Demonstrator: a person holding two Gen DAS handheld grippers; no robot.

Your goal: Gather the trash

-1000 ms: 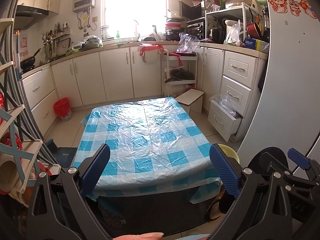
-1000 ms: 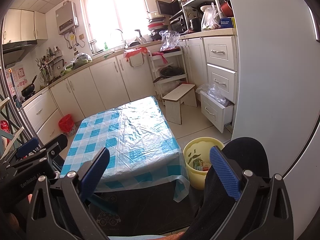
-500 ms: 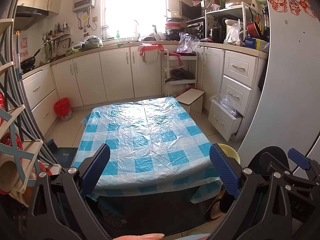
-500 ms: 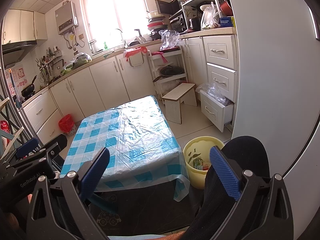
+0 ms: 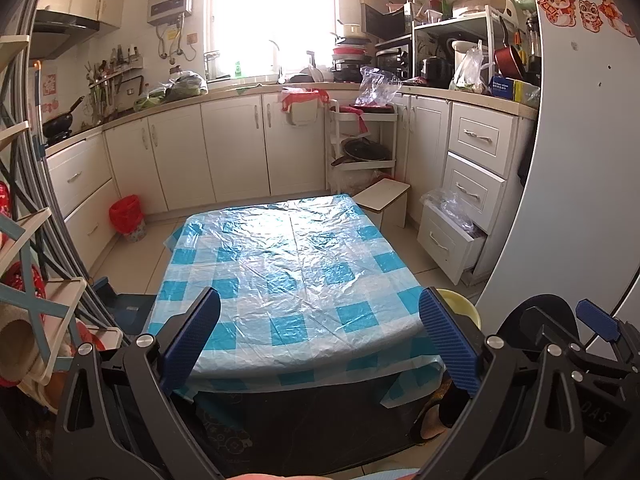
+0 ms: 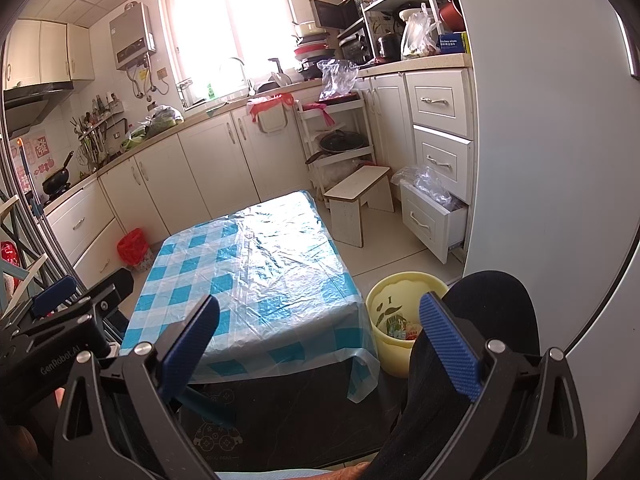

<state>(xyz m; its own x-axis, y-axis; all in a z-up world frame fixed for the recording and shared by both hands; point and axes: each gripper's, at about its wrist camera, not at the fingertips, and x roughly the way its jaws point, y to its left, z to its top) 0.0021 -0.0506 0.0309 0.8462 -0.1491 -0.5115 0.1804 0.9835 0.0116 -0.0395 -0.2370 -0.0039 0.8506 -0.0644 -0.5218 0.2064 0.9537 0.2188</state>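
A low table (image 5: 288,264) (image 6: 256,272) covered with a blue-and-white checked plastic cloth stands ahead of both grippers; nothing lies on its top. A yellow waste bin (image 6: 390,356) sits on the floor at the table's right front corner, with wrappers inside; only its rim (image 5: 460,300) shows in the left wrist view. My left gripper (image 5: 320,340) is open near the table's front edge and holds nothing. My right gripper (image 6: 320,344) is open too, empty, to the right of the left one. A dark-clothed knee (image 6: 492,312) hides part of the bin.
White kitchen cabinets (image 5: 240,148) line the back and both sides. A red-bagged bin (image 5: 127,218) stands at the left, a small wooden stool (image 6: 358,200) and an open bottom drawer (image 6: 432,224) at the right. A white fridge wall (image 6: 552,140) closes the right side.
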